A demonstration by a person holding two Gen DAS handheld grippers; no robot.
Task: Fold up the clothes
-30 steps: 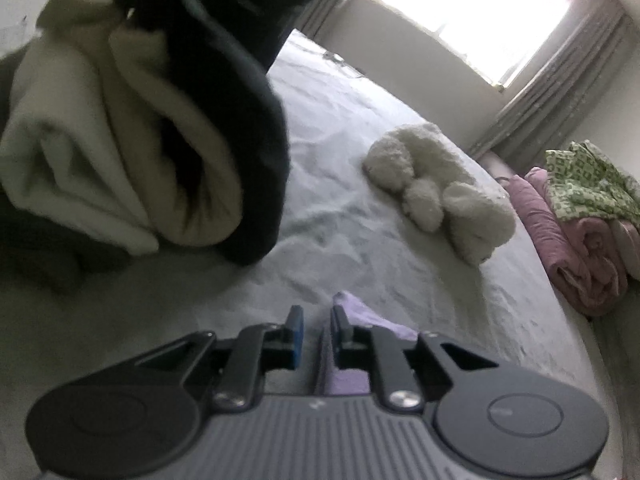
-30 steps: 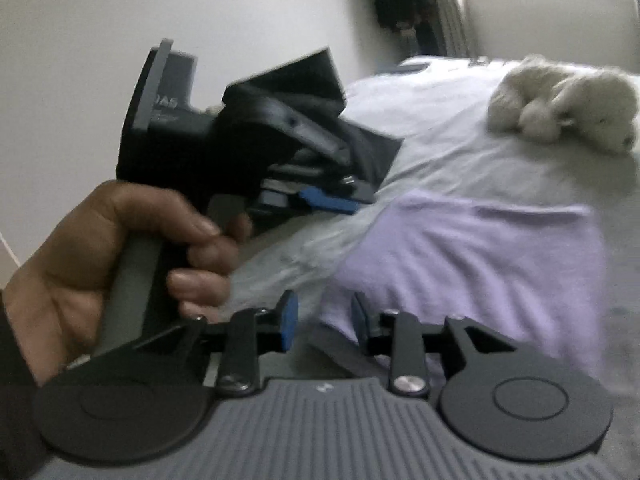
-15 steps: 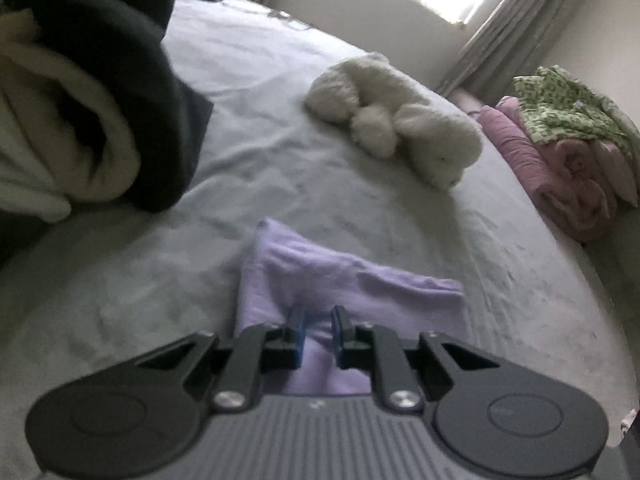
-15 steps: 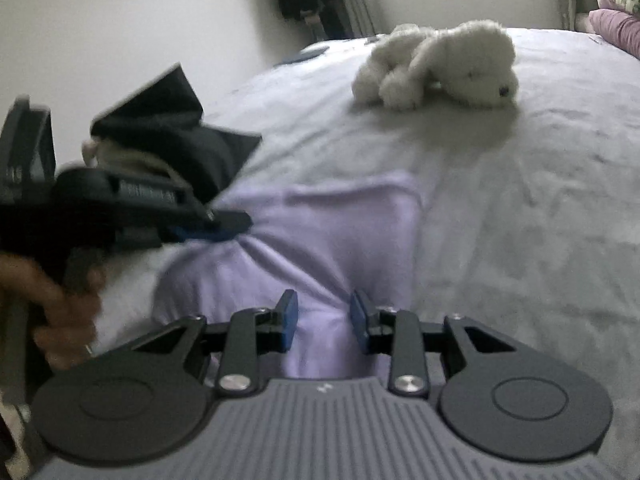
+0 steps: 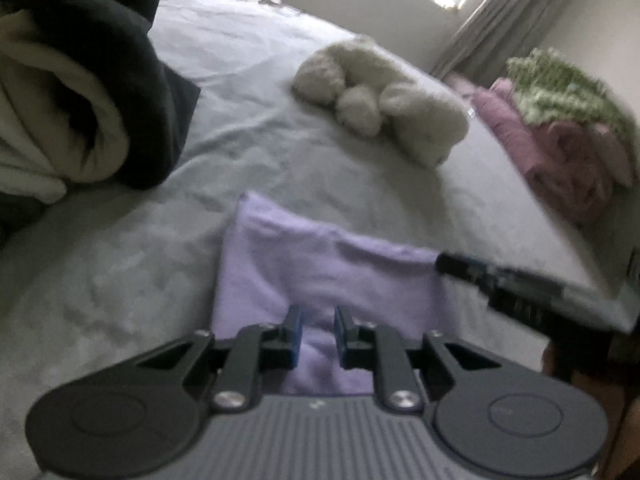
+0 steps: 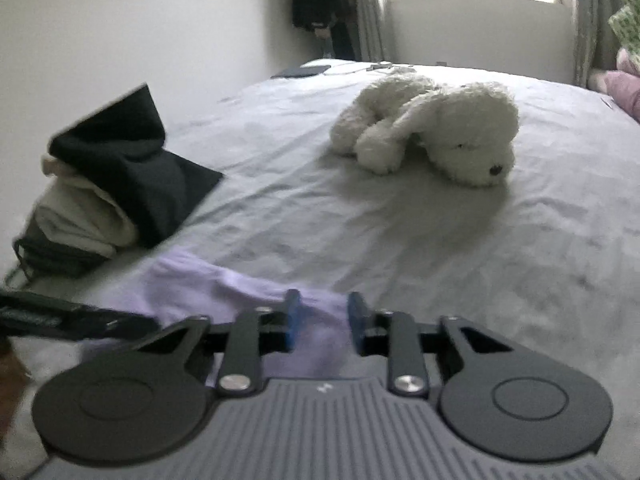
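On the left of the bed [image 6: 540, 240], a pile of dark and cream clothes [image 6: 116, 184] is seen, and the lilac garment [image 5: 320, 272] is laid on the sheet just in front of both grippers. The left gripper [image 5: 316, 336] is held with its jaws a narrow gap apart, lilac cloth showing between them; whether the cloth is pinched cannot be told. The right gripper [image 6: 324, 320] is likewise slightly parted over the garment's near edge. Compared with 1 s ago, when the garment was barely visible at the left fingers and the right view was filled by the other tool, the cloth is now spread as a compact rectangle and both tools are lowered to it, which suggests 1 fold being set down or another being prepared. Further right, the plush dog [image 6: 432, 128] is unmoved.
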